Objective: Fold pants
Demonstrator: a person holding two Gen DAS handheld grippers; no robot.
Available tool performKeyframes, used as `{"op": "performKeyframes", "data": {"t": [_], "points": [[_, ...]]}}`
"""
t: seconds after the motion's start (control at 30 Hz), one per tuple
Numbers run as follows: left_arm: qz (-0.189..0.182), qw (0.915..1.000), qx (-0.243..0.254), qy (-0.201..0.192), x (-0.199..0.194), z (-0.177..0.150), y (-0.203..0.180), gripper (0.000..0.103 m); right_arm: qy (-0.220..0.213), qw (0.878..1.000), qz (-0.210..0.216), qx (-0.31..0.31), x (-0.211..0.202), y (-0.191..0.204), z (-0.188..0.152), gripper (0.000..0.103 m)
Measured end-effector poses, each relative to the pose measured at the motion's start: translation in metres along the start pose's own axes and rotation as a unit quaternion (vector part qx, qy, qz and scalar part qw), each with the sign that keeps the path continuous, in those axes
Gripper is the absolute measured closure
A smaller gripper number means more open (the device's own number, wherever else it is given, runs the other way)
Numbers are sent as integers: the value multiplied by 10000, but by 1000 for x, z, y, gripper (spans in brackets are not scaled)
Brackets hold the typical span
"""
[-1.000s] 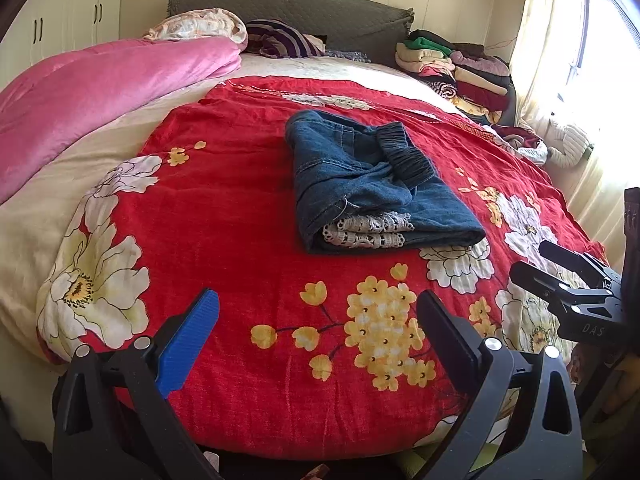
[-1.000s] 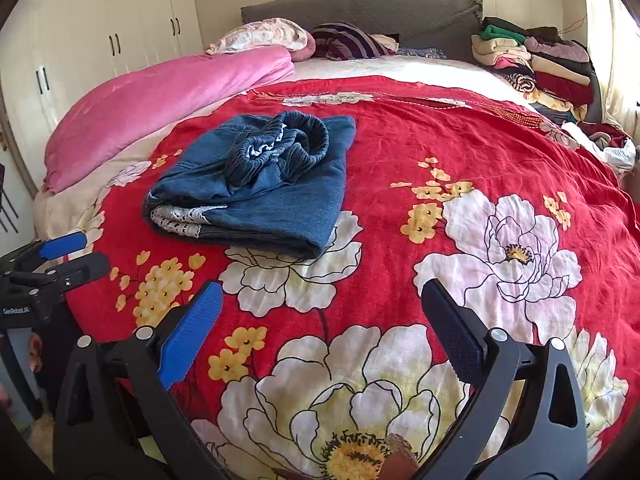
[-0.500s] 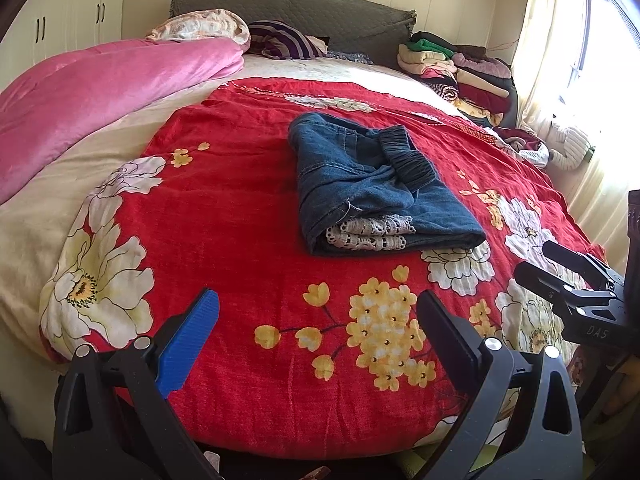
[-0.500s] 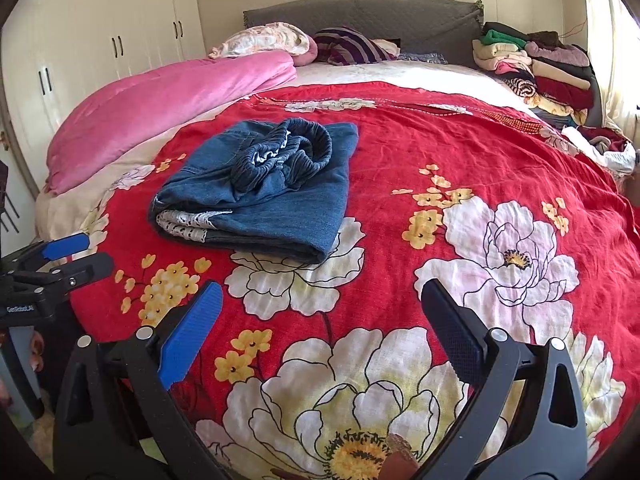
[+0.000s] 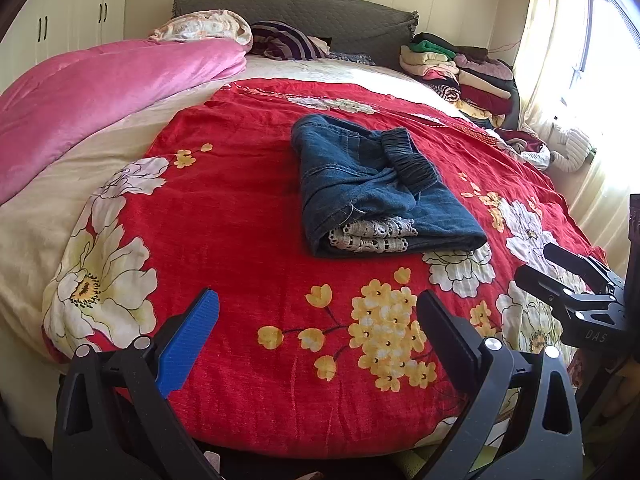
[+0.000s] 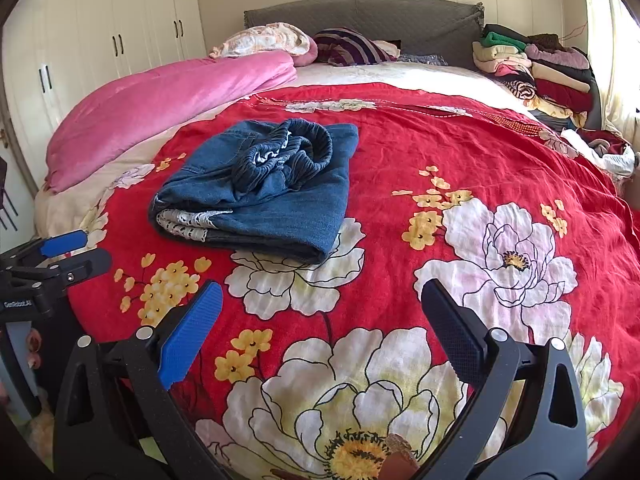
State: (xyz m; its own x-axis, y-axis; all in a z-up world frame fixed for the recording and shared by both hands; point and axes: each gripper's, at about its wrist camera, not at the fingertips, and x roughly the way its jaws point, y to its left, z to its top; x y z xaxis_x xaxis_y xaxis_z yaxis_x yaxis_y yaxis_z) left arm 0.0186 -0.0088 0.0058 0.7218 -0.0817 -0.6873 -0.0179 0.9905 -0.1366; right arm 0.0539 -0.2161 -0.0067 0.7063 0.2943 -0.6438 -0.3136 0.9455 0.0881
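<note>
A pair of blue denim pants [image 5: 372,188] lies folded into a compact bundle on the red floral bedspread [image 5: 240,208], white lace cuffs facing the bed's near edge, elastic waistband on top. The pants also show in the right wrist view [image 6: 260,192]. My left gripper [image 5: 316,320] is open and empty, held back over the bed's near edge, well short of the pants. My right gripper [image 6: 320,312] is open and empty, over the big white flower, to the right of the pants. Each gripper appears at the edge of the other's view: the right gripper [image 5: 560,276], the left gripper [image 6: 60,256].
A rolled pink quilt [image 5: 100,92] lies along the left side of the bed. Pillows [image 5: 200,28] rest against the grey headboard [image 5: 320,12]. A stack of folded clothes [image 5: 460,68] sits at the far right corner. White wardrobes [image 6: 100,48] stand to the left, a curtained window on the right.
Both views have tilted slightly, so the pants sit a little lower in the frames. Both grippers stay open and empty. The pants have not moved.
</note>
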Motion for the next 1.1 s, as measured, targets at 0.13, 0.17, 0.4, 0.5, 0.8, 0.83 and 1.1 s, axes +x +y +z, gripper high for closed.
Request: {"op": "performKeyframes", "data": {"t": [0.13, 0.17, 0.4, 0.5, 0.8, 0.83, 1.1], "points": [[-1, 10000, -13, -2, -1, 0, 0, 4, 9, 10000, -6, 1, 1, 0, 0, 9], [1, 10000, -10, -3, -1, 1, 0, 4, 13, 10000, -4, 5, 1, 0, 0, 9], [5, 10000, -11, -6, -1, 1, 1, 4, 10, 10000, -2, -1, 1, -1, 0, 9], [8, 10000, -10, -8, -1, 1, 1, 4, 4, 10000, -6, 1, 0, -1, -1, 9], [46, 10000, -41, -62, -7, 5, 0, 4, 4, 10000, -16, -7, 0, -1, 0, 9], [47, 10000, -42, -62, -8, 4, 0, 4, 4, 10000, -15, -8, 1, -1, 0, 9], [61, 10000, -46, -53, -8, 3, -3, 4, 6, 10000, -10, 1, 1, -1, 0, 9]]}}
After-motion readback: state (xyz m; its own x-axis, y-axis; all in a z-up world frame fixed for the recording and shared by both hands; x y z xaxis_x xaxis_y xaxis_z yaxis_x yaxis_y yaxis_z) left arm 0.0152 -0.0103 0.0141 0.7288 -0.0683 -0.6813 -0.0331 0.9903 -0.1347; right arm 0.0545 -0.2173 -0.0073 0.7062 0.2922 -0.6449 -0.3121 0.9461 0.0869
